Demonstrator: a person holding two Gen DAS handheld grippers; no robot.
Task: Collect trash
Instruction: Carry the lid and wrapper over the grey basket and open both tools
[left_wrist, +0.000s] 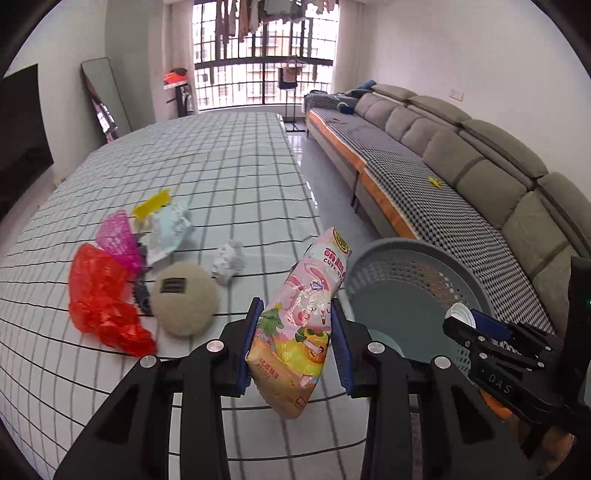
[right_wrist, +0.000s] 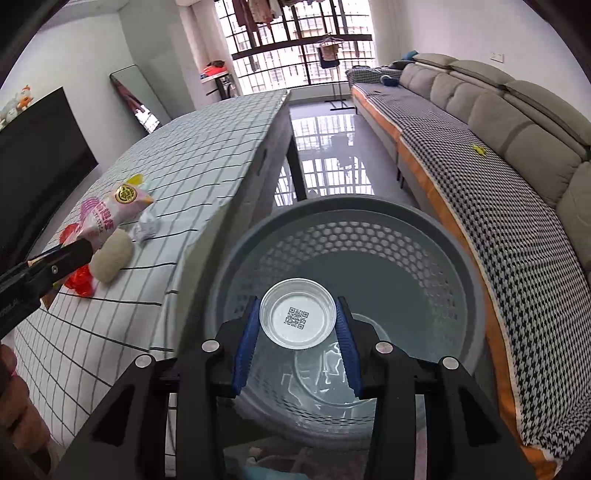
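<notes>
Far left on the checked bench (left_wrist: 221, 155), the litter waits — a red plastic bag (left_wrist: 103, 299), pink netting (left_wrist: 118, 238), a crumpled white wad (left_wrist: 229, 258), a round beige pad (left_wrist: 184, 299). Next along, the left gripper (left_wrist: 295, 350) has its fingers clamped on a pink snack packet (left_wrist: 306, 306), held upright at the bench edge, likely bound for the grey basket (right_wrist: 443, 236) on the floor just beside. Over the basket, the right gripper (right_wrist: 297, 354) pinches a clear round lid (right_wrist: 297, 314) by its rim — poised to drop, I'd say. The basket's near rim is hidden behind the fingers, and what lies in the bottom is hard to make out.
</notes>
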